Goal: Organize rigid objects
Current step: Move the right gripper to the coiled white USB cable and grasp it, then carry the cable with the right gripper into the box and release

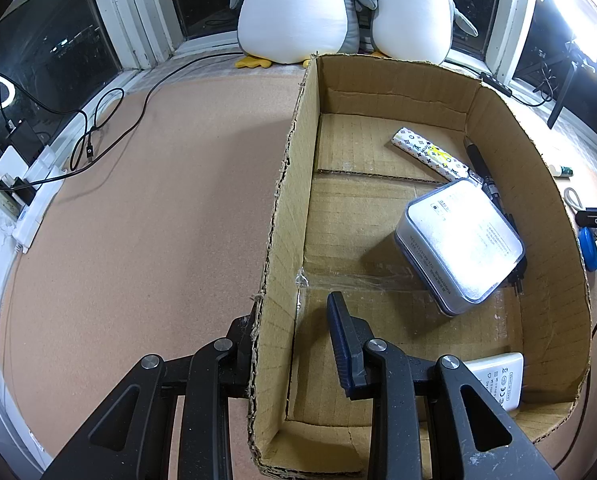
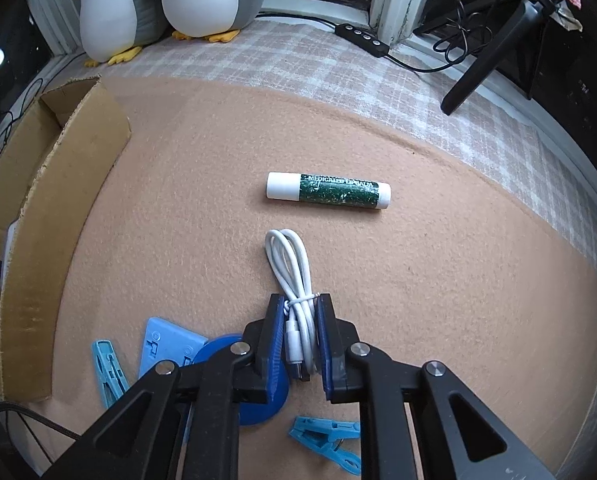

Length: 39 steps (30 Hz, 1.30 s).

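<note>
My left gripper [image 1: 290, 314] is shut on the left wall of the open cardboard box [image 1: 286, 216], with one finger outside and one inside. In the box lie a patterned white case [image 1: 430, 154], a black pen [image 1: 480, 168], a clear plastic case [image 1: 462, 240] and a white adapter [image 1: 498, 380]. My right gripper [image 2: 300, 304] is shut on a coiled white cable [image 2: 292, 268] that lies on the tan mat. A green-and-white lip balm tube [image 2: 328, 191] lies just beyond the cable. The box [image 2: 38, 208] stands to the left in the right wrist view.
Two blue clothes pegs [image 2: 108, 372] [image 2: 326, 440], a blue disc [image 2: 222, 354] and a flat blue piece [image 2: 166, 344] lie near my right gripper. Two plush penguins [image 1: 298, 12] sit at the window. A power strip with cables [image 1: 34, 184] lies far left, and a black stand leg [image 2: 482, 68] far right.
</note>
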Motion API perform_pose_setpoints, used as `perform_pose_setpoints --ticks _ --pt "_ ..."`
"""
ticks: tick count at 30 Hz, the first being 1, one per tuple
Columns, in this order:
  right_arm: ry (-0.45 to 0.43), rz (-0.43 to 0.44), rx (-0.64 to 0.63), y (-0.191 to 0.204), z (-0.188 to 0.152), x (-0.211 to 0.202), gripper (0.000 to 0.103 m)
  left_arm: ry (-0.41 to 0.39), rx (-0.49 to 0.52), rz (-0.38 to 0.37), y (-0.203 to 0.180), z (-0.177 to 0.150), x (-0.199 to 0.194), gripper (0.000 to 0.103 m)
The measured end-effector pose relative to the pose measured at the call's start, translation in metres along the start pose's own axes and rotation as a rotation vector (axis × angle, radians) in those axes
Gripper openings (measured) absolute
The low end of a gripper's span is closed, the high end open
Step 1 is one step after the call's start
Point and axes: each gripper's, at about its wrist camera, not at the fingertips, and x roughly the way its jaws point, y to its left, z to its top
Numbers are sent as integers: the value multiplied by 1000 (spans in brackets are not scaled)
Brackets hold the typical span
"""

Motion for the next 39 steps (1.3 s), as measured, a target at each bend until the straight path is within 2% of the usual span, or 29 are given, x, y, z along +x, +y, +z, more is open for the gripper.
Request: perform_pose_setpoints --ticks 7,14,23,32,39 --pt "-37 7 24 2 -3 -12 14 0 0 0 0 0 0 31" --pt "-111 59 10 22 4 -43 14 0 -1 0 0 0 0 31" --pt "-189 197 -89 101 27 -77 14 -1 -1 0 0 1 0 31" --pt "-193 289 -154 165 47 -75 14 -3 -5 -2 2 1 -1 30" --pt "-167 329 -159 193 57 -62 14 -3 -7 -3 2 1 0 30"
